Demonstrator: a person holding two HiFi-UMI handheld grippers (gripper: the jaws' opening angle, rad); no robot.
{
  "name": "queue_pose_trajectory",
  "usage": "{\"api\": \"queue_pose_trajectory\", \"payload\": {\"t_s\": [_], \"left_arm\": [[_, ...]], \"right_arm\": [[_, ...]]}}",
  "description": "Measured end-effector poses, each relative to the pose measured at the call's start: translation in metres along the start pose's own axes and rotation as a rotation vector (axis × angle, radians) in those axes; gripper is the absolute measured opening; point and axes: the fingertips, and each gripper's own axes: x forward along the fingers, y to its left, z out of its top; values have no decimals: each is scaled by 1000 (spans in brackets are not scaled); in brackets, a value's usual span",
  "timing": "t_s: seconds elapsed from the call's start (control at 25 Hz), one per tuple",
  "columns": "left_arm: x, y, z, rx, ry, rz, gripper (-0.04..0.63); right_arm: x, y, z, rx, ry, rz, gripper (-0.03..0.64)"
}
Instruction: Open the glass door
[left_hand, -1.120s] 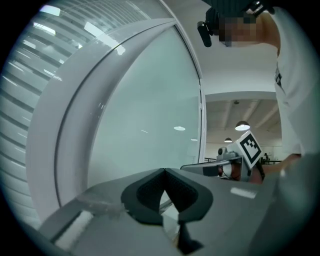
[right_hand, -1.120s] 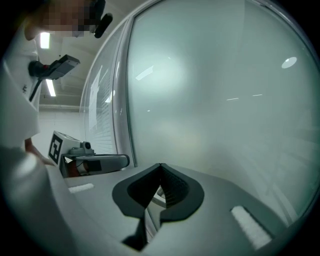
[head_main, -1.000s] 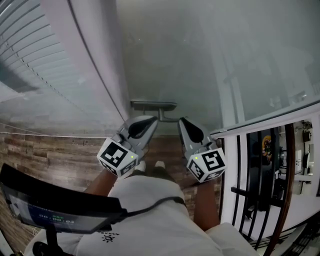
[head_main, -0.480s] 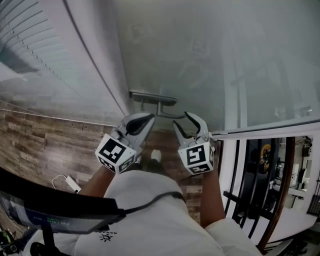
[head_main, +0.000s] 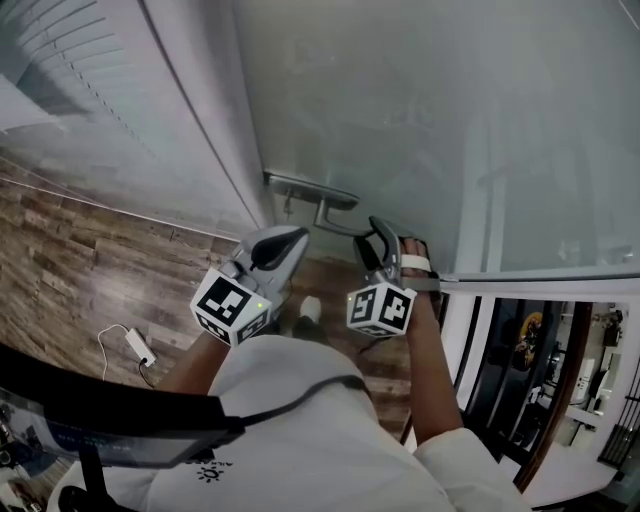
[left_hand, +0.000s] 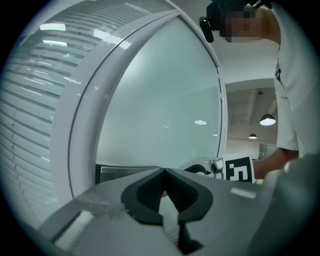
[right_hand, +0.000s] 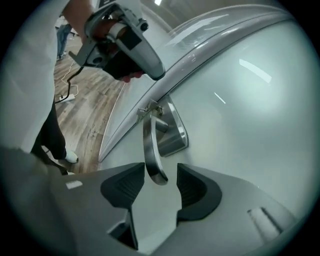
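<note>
The glass door (head_main: 430, 120) stands closed in front of the person, its metal lever handle (right_hand: 150, 145) set near the white frame (head_main: 200, 110). The right tool (right_hand: 161, 175), whose jaws have just been opening, stands wide with the handle's free end between its pads, which do not press on it. The left tool (left_hand: 164, 175) hangs just beside it, its jaws together on nothing.

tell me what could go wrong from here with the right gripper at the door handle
1. The right gripper has just been opening. Its fingers straddle only the curved tip of the lever handle without pressing it, so closing here may slip off the end.
2. The left gripper, shut and empty, sits close to the handle's plate and could block the lever or knock the glass door.
</note>
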Motion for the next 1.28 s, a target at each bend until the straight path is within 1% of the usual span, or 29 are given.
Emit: {"api": "queue_pose_trajectory", "payload": {"t_s": [0.12, 0.24, 0.36, 0.56, 0.64, 0.84, 0.92, 1.04, 1.12, 1.2, 1.28], "left_arm": [[-2, 1, 0, 1, 0, 11, 2], [-2, 1, 1, 2, -3, 14, 2], [-3, -1, 5, 6, -6, 13, 2], [-8, -2, 9, 14, -10, 12, 2], [-9, -1, 9, 13, -9, 10, 2], [-10, 1, 5, 14, -3, 1, 2], [-9, 3, 2, 10, 0, 1, 2], [-8, 5, 1, -4, 2, -6, 2], [-8, 4, 2, -4, 2, -16, 2], [-8, 3, 2, -1, 5, -27, 2], [-7, 2, 1, 6, 8, -36, 2]], "right_arm": [[2, 1, 6, -42, -17, -3, 212], [6, 6, 10, -51, -27, 4, 204], [9, 9, 11, -41, -32, -9, 150], [12, 7, 11, 12, -10, -81, 146], [14, 6, 12, 49, -3, -102, 147], [19, 9, 10, 149, -11, -103, 150], [23, 13, 9, 228, -35, -98, 150], [32, 22, 7, 389, -92, -77, 149], [39, 27, 8, 476, -127, -67, 147], [42, 29, 7, 516, -144, -72, 147], [43, 28, 6, 514, -143, -69, 147]]}}
